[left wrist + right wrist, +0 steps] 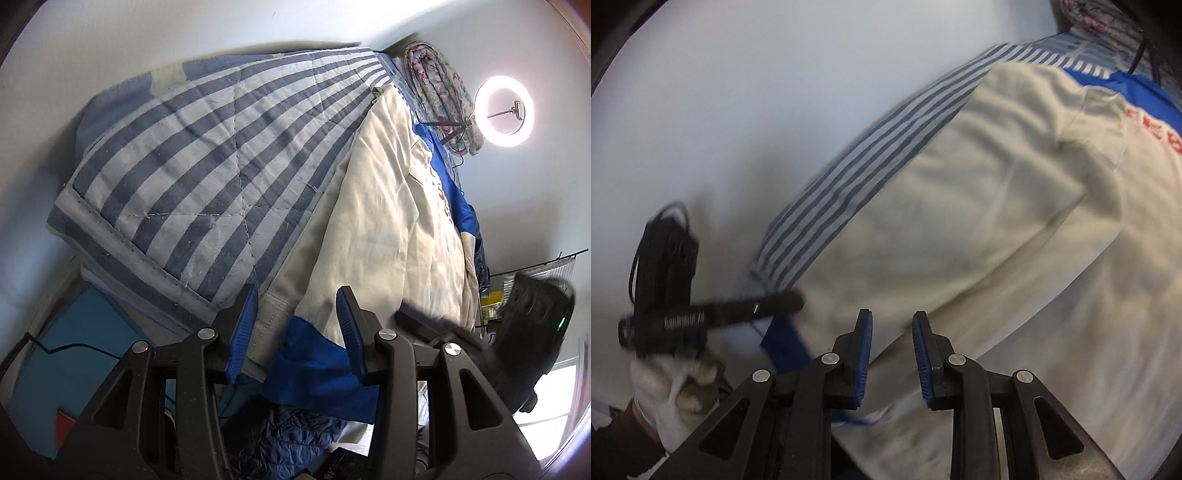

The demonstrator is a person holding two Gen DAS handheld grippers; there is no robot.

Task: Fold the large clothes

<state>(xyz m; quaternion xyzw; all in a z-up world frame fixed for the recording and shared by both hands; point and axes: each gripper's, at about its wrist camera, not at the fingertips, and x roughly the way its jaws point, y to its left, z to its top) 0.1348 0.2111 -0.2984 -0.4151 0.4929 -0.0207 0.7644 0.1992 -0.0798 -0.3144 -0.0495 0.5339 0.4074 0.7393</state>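
At lower centre, our left claw [297, 325] stood spread over the cream garment's [388, 206] blue hem [314, 376] — right claw [892, 350] parted, empty; best pinch corners squarely.

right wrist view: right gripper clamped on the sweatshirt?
No. The right gripper has a clear gap between its blue pads, with the cream sweatshirt beyond them.

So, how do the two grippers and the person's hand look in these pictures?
Each gripper, left gripper and right gripper, has black angular linkage arms with silver round pins and blue ribbed pads. The left hand wears a white glove below a dark sleeve. Thin black cables loop from the left unit.
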